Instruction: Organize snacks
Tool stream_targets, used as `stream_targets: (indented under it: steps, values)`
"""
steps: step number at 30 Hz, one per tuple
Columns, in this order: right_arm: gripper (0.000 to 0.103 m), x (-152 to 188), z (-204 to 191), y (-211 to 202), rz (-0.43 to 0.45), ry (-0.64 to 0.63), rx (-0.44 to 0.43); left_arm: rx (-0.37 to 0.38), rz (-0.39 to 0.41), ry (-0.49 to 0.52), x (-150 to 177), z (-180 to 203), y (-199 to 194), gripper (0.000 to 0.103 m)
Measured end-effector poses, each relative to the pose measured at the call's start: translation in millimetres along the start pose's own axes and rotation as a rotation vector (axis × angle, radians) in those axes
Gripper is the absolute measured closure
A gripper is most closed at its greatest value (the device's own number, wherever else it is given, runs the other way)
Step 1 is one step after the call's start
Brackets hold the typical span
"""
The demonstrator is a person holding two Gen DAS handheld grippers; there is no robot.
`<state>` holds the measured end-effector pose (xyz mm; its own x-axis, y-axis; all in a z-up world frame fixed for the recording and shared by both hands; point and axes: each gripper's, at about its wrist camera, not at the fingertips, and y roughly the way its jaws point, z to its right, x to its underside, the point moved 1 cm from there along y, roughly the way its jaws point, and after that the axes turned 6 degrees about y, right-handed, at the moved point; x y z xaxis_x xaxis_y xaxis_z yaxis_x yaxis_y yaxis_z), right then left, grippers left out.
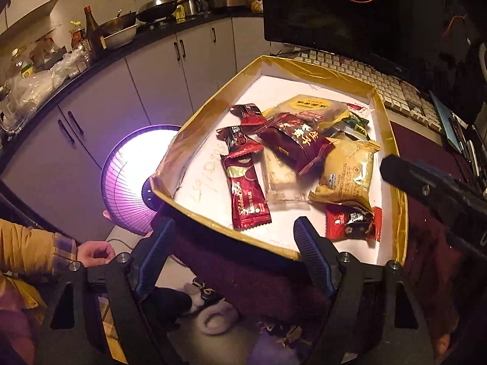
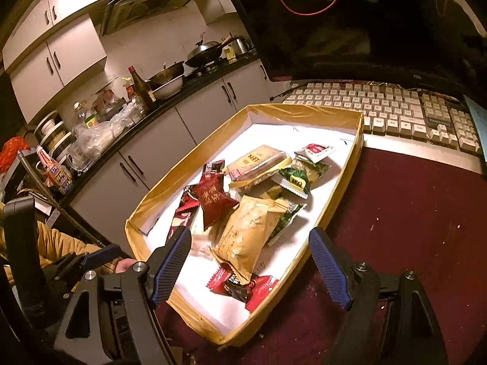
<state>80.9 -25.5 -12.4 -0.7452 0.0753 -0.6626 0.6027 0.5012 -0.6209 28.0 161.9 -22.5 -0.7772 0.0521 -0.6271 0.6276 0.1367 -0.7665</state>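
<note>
A shallow box with gold-taped rim (image 1: pixel 194 127) (image 2: pixel 334 200) and white floor lies on the dark red table. It holds several snack packs: a dark red pouch (image 1: pixel 295 140) (image 2: pixel 213 200), a long red bar (image 1: pixel 246 194), a gold cracker bag (image 1: pixel 347 173) (image 2: pixel 246 234), a small red pack (image 1: pixel 353 222) (image 2: pixel 243 286), a yellow pack (image 1: pixel 310 106) (image 2: pixel 258 161) and a green pack (image 2: pixel 293 181). My left gripper (image 1: pixel 234 231) is open and empty over the box's near edge. My right gripper (image 2: pixel 252 243) is open and empty above the box's near end.
A keyboard (image 2: pixel 395 112) and a dark monitor (image 1: pixel 350 9) stand behind the box. A glowing round heater (image 1: pixel 131 176) sits on the floor at left. The kitchen counter (image 1: pixel 91 60) with pans and bottles runs behind. The right gripper's body (image 1: pixel 441 194) reaches in from the right.
</note>
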Motion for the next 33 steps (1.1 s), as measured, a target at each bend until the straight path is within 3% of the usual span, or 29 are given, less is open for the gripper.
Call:
stream_targets:
  steps: [6, 11, 19, 26, 33]
  values:
    - [0.021, 2, 5, 4, -0.016, -0.015, -0.012, 0.003, -0.033, -0.027, 0, 4, 9, 0.023]
    - [0.021, 4, 8, -13, 0.006, -0.025, -0.048, -0.024, 0.065, -0.077, -6, 8, -18, 0.023]
    - [0.021, -15, 4, -36, 0.055, -0.067, -0.089, -0.121, 0.141, -0.093, -28, 21, -40, 0.023]
    - [0.021, -9, 17, -39, 0.06, -0.037, -0.053, -0.111, 0.082, -0.089, -23, 35, -24, 0.023]
    - [0.021, -5, 23, -32, 0.036, -0.025, -0.03, -0.133, 0.095, -0.039, -24, 41, -23, 0.023]
